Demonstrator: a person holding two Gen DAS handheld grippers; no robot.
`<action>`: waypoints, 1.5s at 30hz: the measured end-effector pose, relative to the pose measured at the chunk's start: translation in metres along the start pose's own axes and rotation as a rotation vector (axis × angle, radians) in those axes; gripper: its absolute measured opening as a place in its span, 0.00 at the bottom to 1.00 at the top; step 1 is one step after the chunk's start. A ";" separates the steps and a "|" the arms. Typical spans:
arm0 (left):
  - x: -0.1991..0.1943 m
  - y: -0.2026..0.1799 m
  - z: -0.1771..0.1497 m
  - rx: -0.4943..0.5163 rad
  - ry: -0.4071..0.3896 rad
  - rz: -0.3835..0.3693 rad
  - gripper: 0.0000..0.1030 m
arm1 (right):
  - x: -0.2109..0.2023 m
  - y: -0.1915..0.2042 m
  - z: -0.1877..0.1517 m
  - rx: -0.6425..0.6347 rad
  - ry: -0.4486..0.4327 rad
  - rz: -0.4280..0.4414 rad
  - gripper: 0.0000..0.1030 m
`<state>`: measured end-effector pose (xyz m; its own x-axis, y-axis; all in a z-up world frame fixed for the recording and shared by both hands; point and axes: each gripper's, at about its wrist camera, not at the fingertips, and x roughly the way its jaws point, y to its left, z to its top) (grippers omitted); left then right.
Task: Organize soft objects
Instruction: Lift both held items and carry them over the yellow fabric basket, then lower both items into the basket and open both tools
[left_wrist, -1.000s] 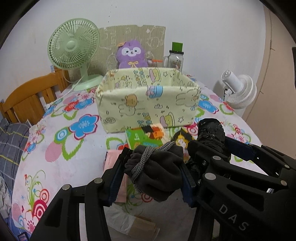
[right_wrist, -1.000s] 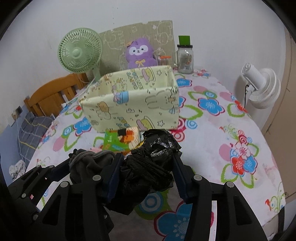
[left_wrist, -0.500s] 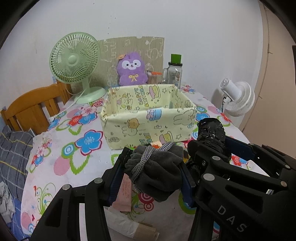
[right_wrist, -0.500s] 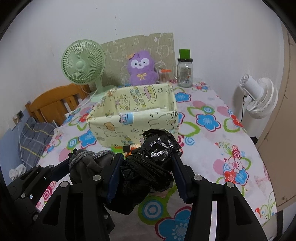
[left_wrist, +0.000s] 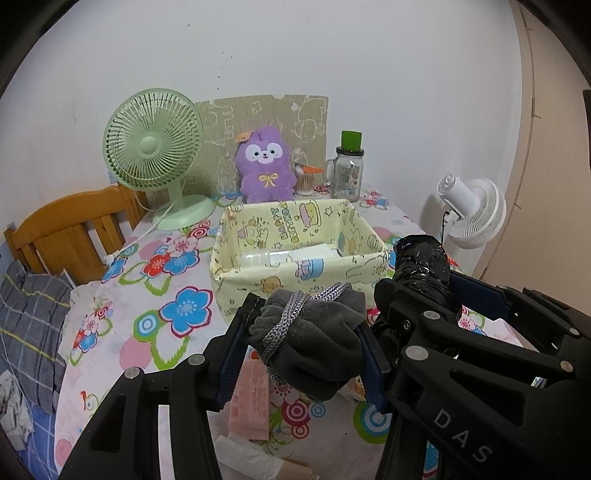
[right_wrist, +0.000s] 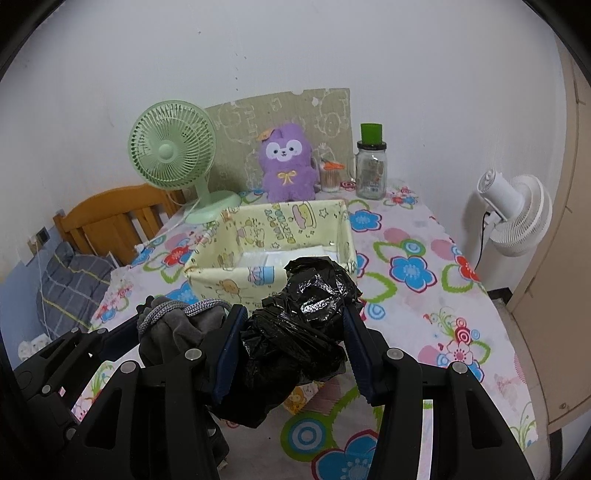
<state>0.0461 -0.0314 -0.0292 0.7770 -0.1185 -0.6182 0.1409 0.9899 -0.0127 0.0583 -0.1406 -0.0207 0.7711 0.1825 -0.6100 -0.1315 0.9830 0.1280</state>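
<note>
- Both loads lifted clear of tabletop (left_wrist: 122, 339) vs. a sec ago; fabric bin (left_wrist: 295, 266) now seen from above, interior visible w/ pale flat items already in it.
- Meant, by the look of it: carry phase, drop-in next, bin just ahead & below.
- Left gripper (left_wrist: 303, 332): part-closed, pads clamped on grey fleece pouch (left_wrist: 314, 343); grip unchanged.
- Pouch: soft, matte, lumpy roll, wrapped w/ braided grey cord (left_wrist: 284, 325).
- Right gripper (right_wrist: 295, 328): pinched tight on black plastic bag (right_wrist: 306, 321), wadded up; no slip vs. before.
- Bag: thin film, glossy, crinkled; squashes easily, prob. springs back once let go.
- Bin: pale yellow cartoon-print cloth, boxy, floppy walls, open top.
- Left on floral cloth below: pink flat packet (left_wrist: 251, 398), small printed pack (right_wrist: 303, 398).
- Behind bin: purple plush (left_wrist: 264, 166), green desk fan (left_wrist: 153, 144), glass jar (left_wrist: 347, 173); untouched.
</note>
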 end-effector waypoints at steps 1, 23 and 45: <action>-0.001 0.000 0.002 0.001 -0.004 0.002 0.55 | -0.001 0.000 0.002 -0.001 -0.005 0.001 0.54; 0.002 0.004 0.041 0.020 -0.058 0.005 0.55 | 0.002 0.000 0.042 -0.001 -0.060 0.002 0.54; 0.030 0.015 0.072 0.022 -0.073 0.013 0.55 | 0.035 0.000 0.079 -0.006 -0.073 0.008 0.54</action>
<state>0.1158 -0.0256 0.0085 0.8215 -0.1122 -0.5591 0.1436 0.9896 0.0124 0.1345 -0.1353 0.0196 0.8137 0.1886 -0.5499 -0.1412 0.9817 0.1278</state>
